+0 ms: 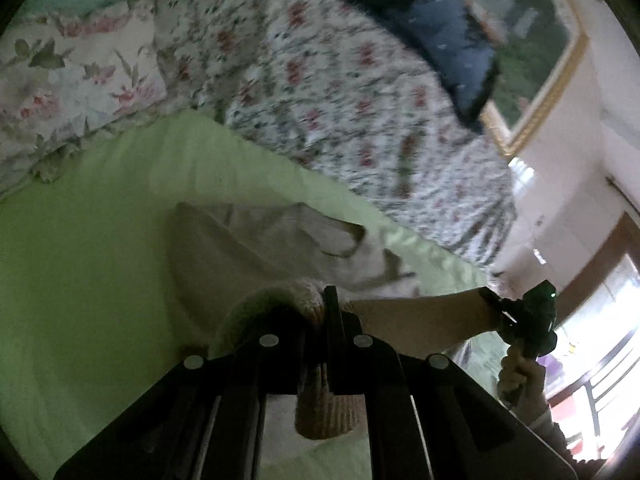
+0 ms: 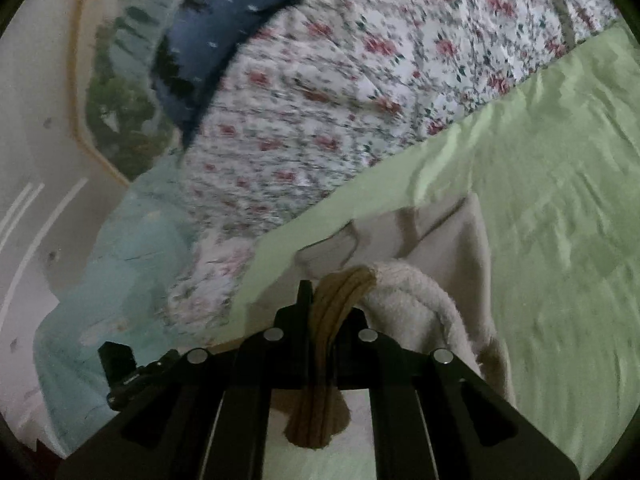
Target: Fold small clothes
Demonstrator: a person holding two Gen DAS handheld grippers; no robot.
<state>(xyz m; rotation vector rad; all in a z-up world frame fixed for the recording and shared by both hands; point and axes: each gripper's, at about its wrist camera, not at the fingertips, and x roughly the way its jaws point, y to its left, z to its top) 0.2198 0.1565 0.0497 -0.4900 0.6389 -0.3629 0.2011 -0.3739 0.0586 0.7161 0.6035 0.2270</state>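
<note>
Left wrist: left gripper (image 1: 320, 312) clamped on ribbed cuff of cream garment (image 1: 256, 248), right gripper (image 2: 320, 308) likewise; garment lifted over green bed sheet (image 1: 80, 260). Blurry, probably moving; thin cuff bite may slip.

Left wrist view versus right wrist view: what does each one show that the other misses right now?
Only the left wrist view shows the large-flowered pillow, the bright window, and the right gripper gripping the cream garment.

Only the right wrist view shows the pale blue bedding beside the wall.

Both show the green sheet, the small-flowered quilt, the gold-framed painting, the blue pillow, and a ribbed tan hem pinched between closed fingers, left gripper included.
</note>
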